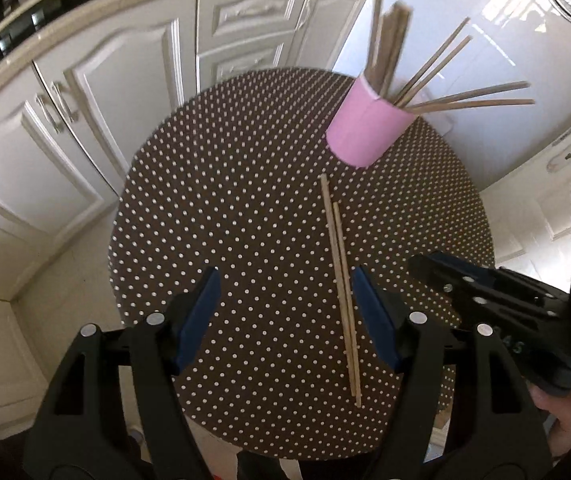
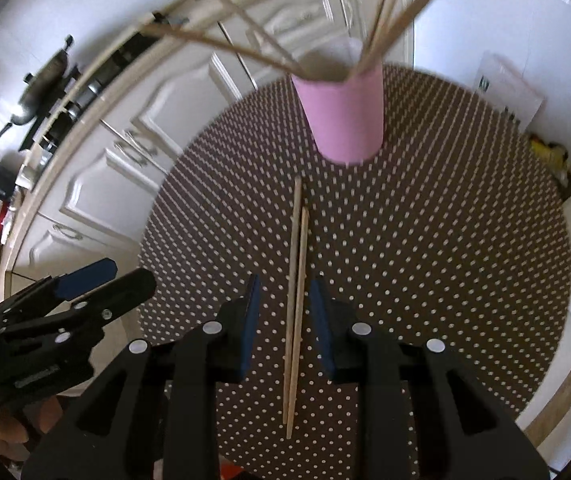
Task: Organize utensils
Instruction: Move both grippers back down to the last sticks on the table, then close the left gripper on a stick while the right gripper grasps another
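Two wooden chopsticks lie side by side on the brown polka-dot round table. A pink cup at the far side holds several more sticks fanned out. My right gripper straddles the pair with a narrow gap, and its blue pads do not touch the sticks. My left gripper stands wide open beside it. The sticks run just inside its right-hand pad, and nothing is gripped.
White cabinet doors and a curved counter wrap around the table's far left. A pan sits on the hob. Glossy white floor lies beyond the table, with a yellow item at the right. A hand holds the right gripper.
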Action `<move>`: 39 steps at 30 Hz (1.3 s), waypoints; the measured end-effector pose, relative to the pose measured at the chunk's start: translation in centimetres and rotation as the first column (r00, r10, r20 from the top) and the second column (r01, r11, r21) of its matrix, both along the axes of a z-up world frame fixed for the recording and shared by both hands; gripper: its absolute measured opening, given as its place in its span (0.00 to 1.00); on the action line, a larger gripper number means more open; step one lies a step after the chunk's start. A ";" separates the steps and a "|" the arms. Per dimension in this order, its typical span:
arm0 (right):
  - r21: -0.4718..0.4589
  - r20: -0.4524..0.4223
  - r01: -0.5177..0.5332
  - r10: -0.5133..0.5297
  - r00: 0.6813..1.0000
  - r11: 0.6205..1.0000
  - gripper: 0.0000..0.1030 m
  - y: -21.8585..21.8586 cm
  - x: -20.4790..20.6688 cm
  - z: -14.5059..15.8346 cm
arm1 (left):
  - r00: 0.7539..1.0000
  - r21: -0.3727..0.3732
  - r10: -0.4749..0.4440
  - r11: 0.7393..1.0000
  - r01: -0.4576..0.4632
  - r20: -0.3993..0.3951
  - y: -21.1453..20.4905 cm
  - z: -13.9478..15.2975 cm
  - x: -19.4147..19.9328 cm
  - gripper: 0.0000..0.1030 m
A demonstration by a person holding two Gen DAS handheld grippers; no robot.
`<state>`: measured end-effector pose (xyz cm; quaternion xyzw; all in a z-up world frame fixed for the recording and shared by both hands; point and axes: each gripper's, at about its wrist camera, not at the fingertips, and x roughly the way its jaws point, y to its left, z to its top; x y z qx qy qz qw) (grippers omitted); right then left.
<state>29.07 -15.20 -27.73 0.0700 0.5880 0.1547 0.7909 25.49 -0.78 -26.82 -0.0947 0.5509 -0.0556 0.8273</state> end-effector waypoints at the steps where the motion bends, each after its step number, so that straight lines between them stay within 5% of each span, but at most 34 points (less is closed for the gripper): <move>1: -0.003 -0.013 -0.003 0.003 1.000 1.000 0.24 0.1 0.3 -0.5 | 1.000 -0.002 0.004 1.000 -0.004 -0.013 0.1 -0.5 0.3 0.66; 13: -0.019 -0.171 -0.062 0.058 0.984 0.998 0.23 1.4 4.0 -5.8 | 0.992 -0.026 0.059 0.998 -0.062 -0.108 0.9 -3.9 3.1 0.66; 27: -0.099 -0.195 -0.130 0.109 0.975 0.987 0.14 3.3 7.6 -7.9 | 0.983 -0.013 0.111 0.993 -0.114 -0.144 2.1 -5.1 4.6 0.66; 30: -0.117 -0.190 -0.160 0.136 0.972 0.980 0.06 3.8 8.3 -8.1 | 0.984 -0.011 0.106 0.994 -0.108 -0.147 1.7 -5.4 5.1 0.66; 39: -0.027 -0.214 -0.072 0.064 0.975 0.997 0.05 -1.5 8.6 -7.6 | 0.987 -0.010 0.001 1.000 -0.002 -0.159 -2.7 -6.5 7.8 0.65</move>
